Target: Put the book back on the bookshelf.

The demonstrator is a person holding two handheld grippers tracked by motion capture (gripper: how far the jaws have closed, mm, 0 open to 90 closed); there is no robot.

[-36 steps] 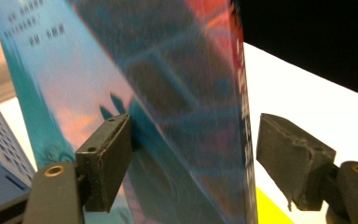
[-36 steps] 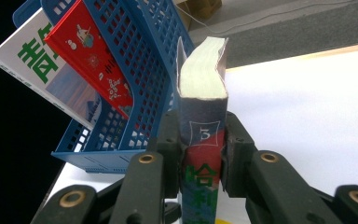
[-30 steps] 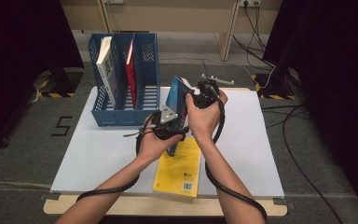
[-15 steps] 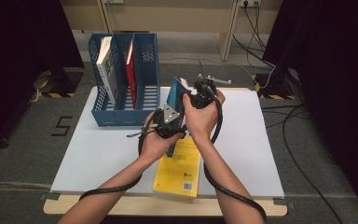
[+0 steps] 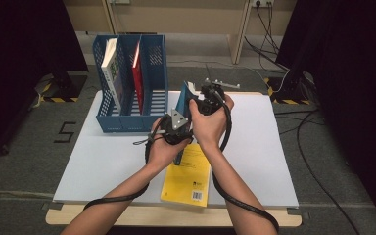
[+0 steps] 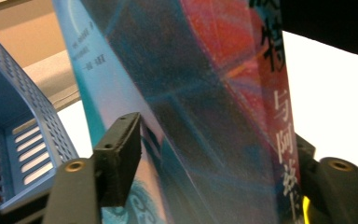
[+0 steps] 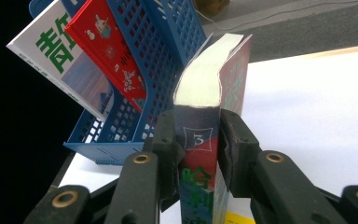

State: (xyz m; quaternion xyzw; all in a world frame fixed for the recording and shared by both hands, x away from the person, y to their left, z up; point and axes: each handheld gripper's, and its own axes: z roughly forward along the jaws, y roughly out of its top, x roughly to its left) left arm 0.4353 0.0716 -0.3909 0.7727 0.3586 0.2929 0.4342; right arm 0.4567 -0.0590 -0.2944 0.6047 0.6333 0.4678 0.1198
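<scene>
While both grippers clamp it, the blue book (image 5: 183,98) stands upright off the white table (image 5: 274,147), just right of the blue file rack (image 5: 149,73). Right gripper (image 7: 200,140) has its jaws closed narrow on the book's spine near the top edge, pads pressing both covers. Left gripper (image 6: 209,158) grips the same book lower down, one jaw against each cover. A yellow book (image 5: 188,176) lies flat at the table's near edge, beneath the forearms. In the rack, a white book (image 5: 110,68) leans in the left compartment, a red book (image 5: 137,73) in the middle one; the right compartment faces the held book.
</scene>
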